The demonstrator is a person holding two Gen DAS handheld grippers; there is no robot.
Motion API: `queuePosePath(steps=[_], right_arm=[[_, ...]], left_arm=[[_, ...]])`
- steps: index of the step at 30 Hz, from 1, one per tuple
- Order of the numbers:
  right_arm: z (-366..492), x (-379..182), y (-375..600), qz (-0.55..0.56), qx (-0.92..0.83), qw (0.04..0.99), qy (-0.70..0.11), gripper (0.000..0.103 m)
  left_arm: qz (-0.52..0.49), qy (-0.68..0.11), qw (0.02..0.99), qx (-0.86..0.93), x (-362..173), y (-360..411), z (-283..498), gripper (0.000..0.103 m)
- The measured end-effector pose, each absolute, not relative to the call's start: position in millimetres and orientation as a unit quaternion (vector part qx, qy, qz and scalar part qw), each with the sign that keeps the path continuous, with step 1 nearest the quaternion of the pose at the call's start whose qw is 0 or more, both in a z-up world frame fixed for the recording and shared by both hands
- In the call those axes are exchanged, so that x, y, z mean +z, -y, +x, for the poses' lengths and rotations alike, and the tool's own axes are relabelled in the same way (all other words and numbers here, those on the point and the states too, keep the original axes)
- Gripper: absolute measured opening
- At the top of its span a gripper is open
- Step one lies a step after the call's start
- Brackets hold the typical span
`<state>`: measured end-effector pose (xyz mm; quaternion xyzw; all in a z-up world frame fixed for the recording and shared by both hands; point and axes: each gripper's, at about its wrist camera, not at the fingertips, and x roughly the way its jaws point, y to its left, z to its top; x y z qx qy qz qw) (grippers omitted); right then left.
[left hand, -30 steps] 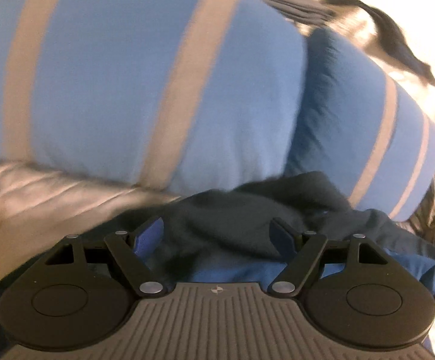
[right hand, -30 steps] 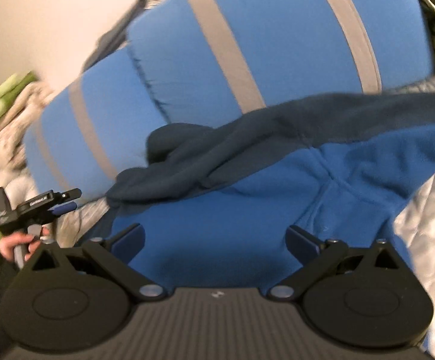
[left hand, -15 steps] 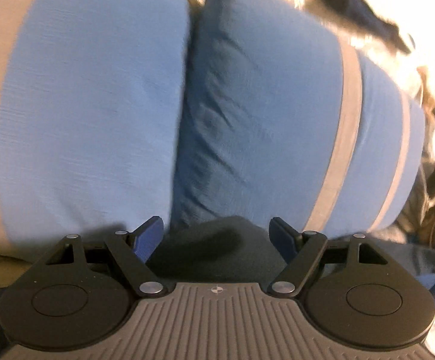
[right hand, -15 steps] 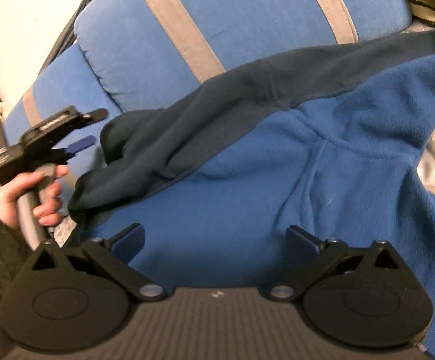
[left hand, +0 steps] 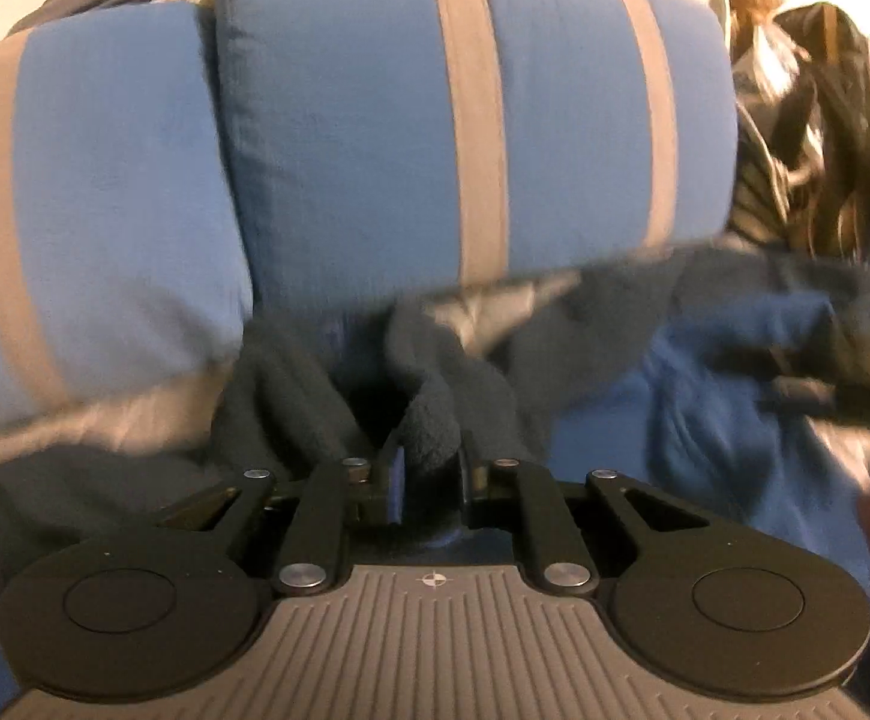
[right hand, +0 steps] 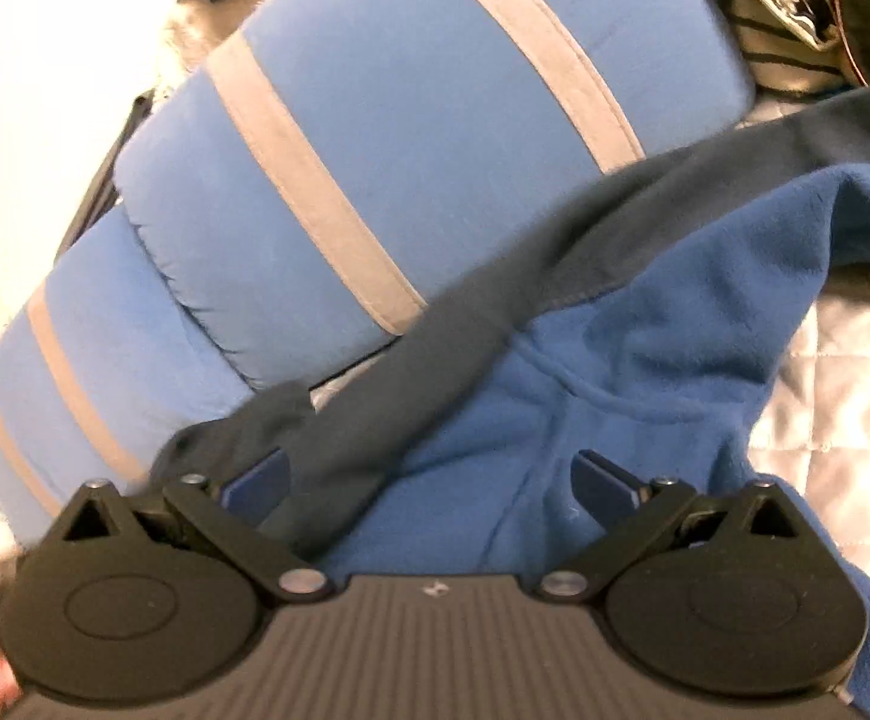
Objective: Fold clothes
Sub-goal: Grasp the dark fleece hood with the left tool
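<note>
Left wrist view: the left gripper point(left hand: 429, 480), wide a second ago, is closing, and a dark fleece fold of the jacket point(left hand: 435, 420) is now pinched between its pads, just below the blue striped pillows point(left hand: 471, 120); a corner is judged secured for folding. The gripper is tilted downward.

Right wrist view: the right gripper point(right hand: 429, 480) is held wide open, empty, over the jacket's point(right hand: 615, 372) blue body below the pillows point(right hand: 375, 138), angled downward
</note>
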<state>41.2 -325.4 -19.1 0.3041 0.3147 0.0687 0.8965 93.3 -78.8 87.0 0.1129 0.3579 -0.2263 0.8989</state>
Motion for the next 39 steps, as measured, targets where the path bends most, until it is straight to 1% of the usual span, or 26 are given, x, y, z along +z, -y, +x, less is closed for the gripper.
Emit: queuePosePath(steps=[3,7,12,15,20,22,23,25,27,29,30,33,35,36,37,38,39], right_arm=[[40.5,-14.5,317.2,0.286,0.089,0.903,-0.307,0.103],[44.0,-14.5,298.6,0.243,0.118,0.909,-0.317,0.103],[56.8,-20.6,275.6,0.219,0.153,0.902,-0.339,0.103],[62.8,-18.8,262.3,0.222,0.186,0.899,-0.33,0.103],[67.9,-14.5,232.6,0.174,0.228,0.903,-0.32,0.103],[74.5,-16.8,226.1,0.153,0.223,0.904,-0.332,0.103],[77.2,-18.5,224.3,0.145,0.221,0.903,-0.34,0.103],[77.3,-23.3,225.6,0.15,0.22,0.891,-0.366,0.103],[77.7,-28.1,234.9,0.183,0.22,0.878,-0.384,0.103],[79.7,-31.1,243.6,0.22,0.221,0.864,-0.395,0.103],[80.6,-31.4,247.6,0.237,0.224,0.858,-0.397,0.103],[78.1,-32.8,258.5,0.285,0.237,0.839,-0.399,0.103],[76.1,-31.4,266.6,0.31,0.239,0.835,-0.387,0.103],[74.7,-28.8,271.5,0.314,0.235,0.839,-0.378,0.103],[72.9,-26.0,276.2,0.314,0.228,0.845,-0.368,0.103],[71.3,-23.4,280.8,0.313,0.22,0.852,-0.358,0.103],[70.7,-22.5,285.0,0.314,0.211,0.855,-0.355,0.103]], left_arm=[[0.11,-0.395,0.888,-0.208,63.6,78.7,64.5,0.016],[0.13,-0.439,0.864,-0.209,26.8,84.7,50.7,0.016],[0.167,-0.426,0.863,-0.212,19.7,91.4,42.3,0.017],[0.192,-0.418,0.862,-0.213,16.4,101.7,38.4,0.017],[0.283,-0.379,0.854,-0.217,9.2,122.7,25.9,0.02],[0.314,-0.36,0.85,-0.22,6.8,130.0,21.3,0.024],[0.321,-0.351,0.851,-0.221,6.7,131.8,19.6,0.028],[0.308,-0.332,0.862,-0.228,11.2,131.7,19.2,0.04],[0.284,-0.315,0.874,-0.236,17.7,130.9,20.9,0.061],[0.261,-0.306,0.882,-0.244,23.3,133.3,28.2,0.067],[0.251,-0.302,0.886,-0.248,25.7,134.8,32.4,0.068],[0.226,-0.316,0.887,-0.248,25.6,141.1,47.7,0.068],[0.191,-0.321,0.893,-0.25,29.1,139.7,56.2,0.067],[0.169,-0.322,0.896,-0.254,33.0,137.7,61.6,0.066],[0.144,-0.32,0.9,-0.26,37.5,133.2,64.7,0.063],[0.117,-0.317,0.903,-0.265,41.5,126.8,66.9,0.045],[0.084,-0.319,0.903,-0.274,45.7,117.7,70.1,0.02]])
